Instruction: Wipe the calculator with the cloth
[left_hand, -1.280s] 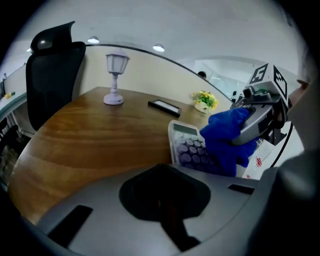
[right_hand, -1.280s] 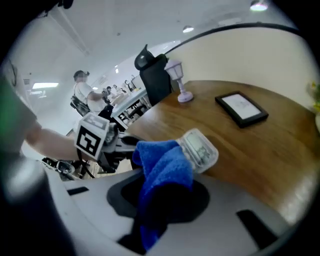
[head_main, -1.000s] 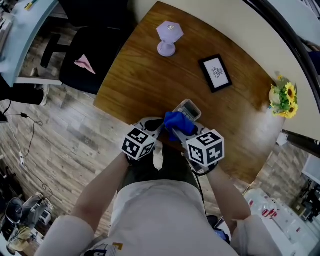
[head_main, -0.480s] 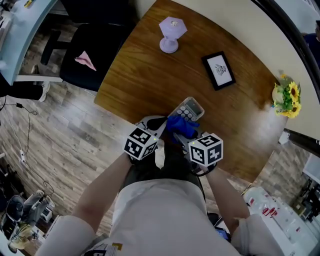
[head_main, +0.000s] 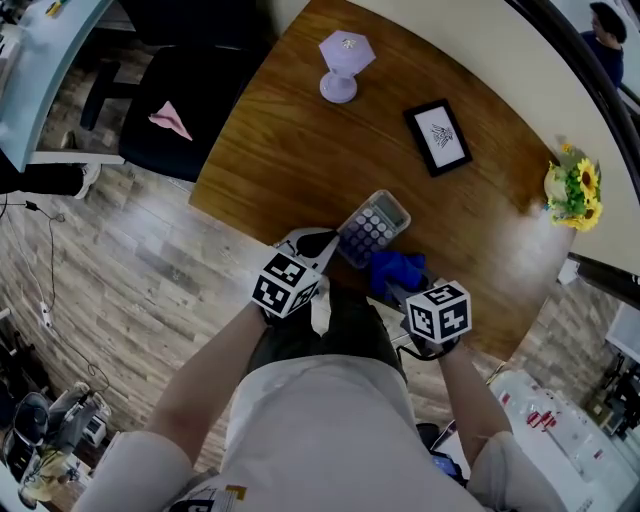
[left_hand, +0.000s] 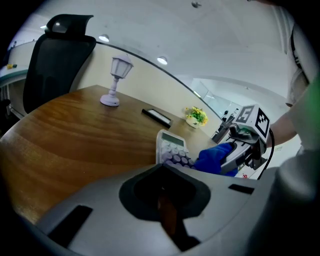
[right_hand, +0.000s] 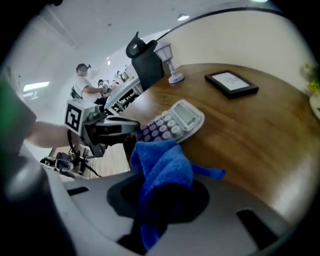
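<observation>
On the wooden desk (head_main: 300, 150), near its front edge, the calculator (head_main: 373, 228) is laid lengthwise away from the person, its near end seemingly pinched by the left tongs (head_main: 325, 246), while the cloth (head_main: 397, 267) is gripped by the right tongs (head_main: 398, 286) just to its right.

Calculator (head_main: 373, 227): 1
Cloth (head_main: 397, 270): 1
Hand-held grippers: 2 (left hand-held gripper (head_main: 320, 243), right hand-held gripper (head_main: 399, 287))
Lamp (head_main: 342, 65): 1
Picture frame (head_main: 439, 137): 1
Flower pot (head_main: 568, 195): 1
Office chair (head_main: 190, 95): 1
</observation>
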